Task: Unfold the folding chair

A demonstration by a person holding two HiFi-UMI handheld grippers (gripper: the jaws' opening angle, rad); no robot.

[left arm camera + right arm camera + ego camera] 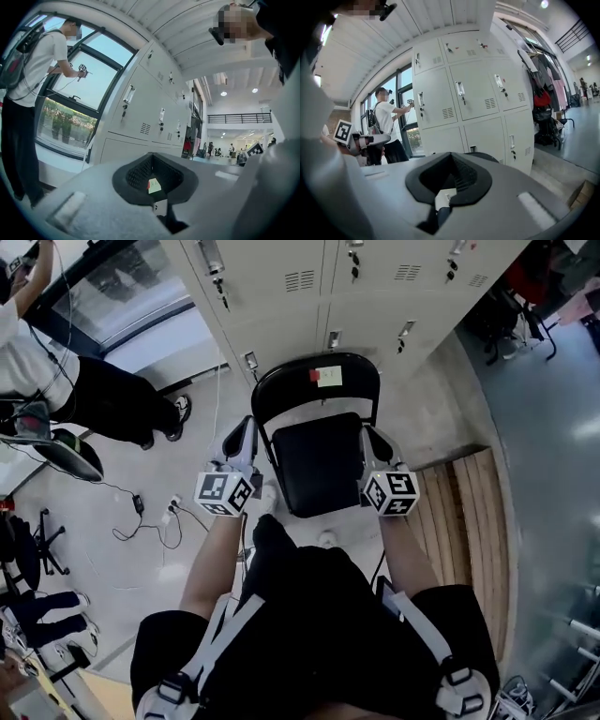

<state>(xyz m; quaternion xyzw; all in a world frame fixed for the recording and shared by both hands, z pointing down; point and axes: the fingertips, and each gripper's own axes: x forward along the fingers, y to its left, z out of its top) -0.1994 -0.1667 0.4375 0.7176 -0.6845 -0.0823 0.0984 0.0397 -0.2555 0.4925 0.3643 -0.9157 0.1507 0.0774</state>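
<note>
The black folding chair (319,451) stands opened out in front of the lockers, seat flat, with a pale sticker (328,377) on its backrest. My left gripper (244,430) hovers just off the chair's left side, and its jaws are shut with nothing between them. My right gripper (374,439) is by the seat's right edge, also shut and empty. In the left gripper view the sticker (153,185) shows beyond the closed left gripper (154,180). In the right gripper view the chair's back (485,157) peeks over the closed right gripper (450,182).
Grey lockers (309,296) stand right behind the chair. A person (94,395) stands at the window on the left, with cables (155,517) on the floor nearby. Wooden planks (469,521) lie to the right. My own legs are just in front of the seat.
</note>
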